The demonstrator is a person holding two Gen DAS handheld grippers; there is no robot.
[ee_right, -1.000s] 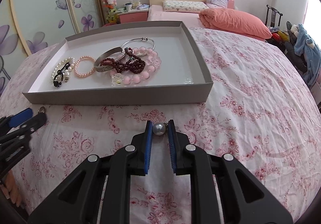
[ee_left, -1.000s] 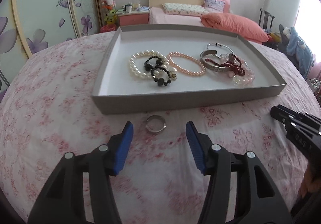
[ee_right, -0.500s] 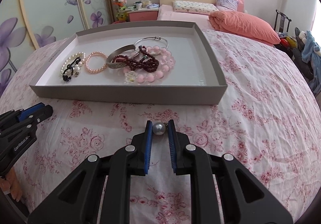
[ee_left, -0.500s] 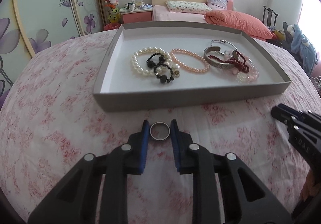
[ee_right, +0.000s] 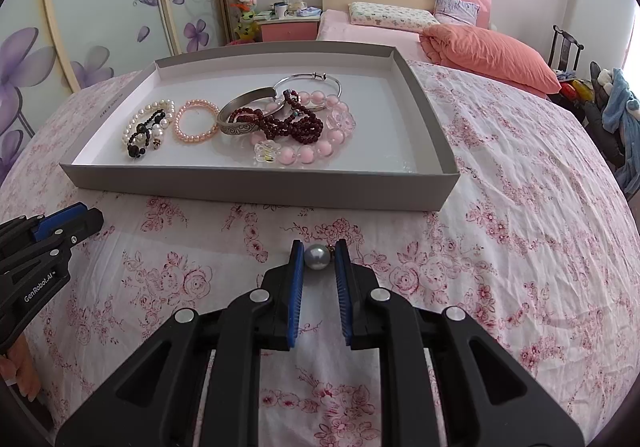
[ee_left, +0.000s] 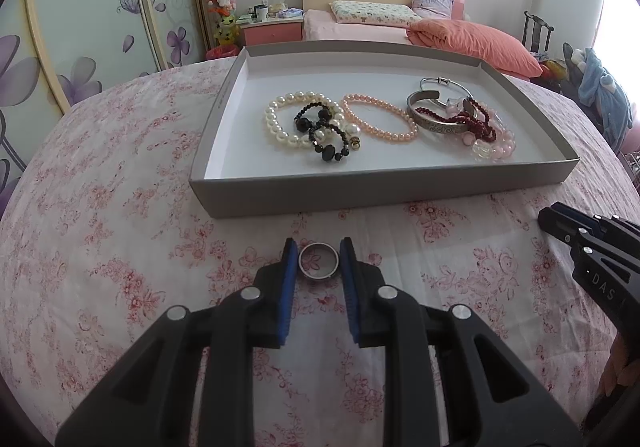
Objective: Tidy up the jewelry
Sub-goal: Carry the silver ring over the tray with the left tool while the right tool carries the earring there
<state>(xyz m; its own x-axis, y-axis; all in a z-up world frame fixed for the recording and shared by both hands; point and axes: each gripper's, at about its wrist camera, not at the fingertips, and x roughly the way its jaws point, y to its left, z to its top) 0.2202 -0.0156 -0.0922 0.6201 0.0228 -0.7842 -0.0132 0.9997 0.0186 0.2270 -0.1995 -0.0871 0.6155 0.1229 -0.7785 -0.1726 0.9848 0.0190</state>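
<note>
the left gripper [ee_left: 319, 262] is clenched on a silver ring [ee_left: 319, 265], the right gripper [ee_right: 316, 257] on a grey pearl [ee_right: 316, 256]. both pieces look picked up. next, each needs carrying over the near wall of the tray [ee_left: 384, 195] and letting go inside.

Pink floral bedspread [ee_left: 120, 247] under my tongs, wrinkled off to right. Grey tray [ee_left: 360, 189] sits directly on it, just ahead of my fingertips, near wall facing me. Cloth bare between tray and tongs.

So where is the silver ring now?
Left wrist view: the silver ring sits between the left gripper jaws, just before the tray's near wall.
</note>
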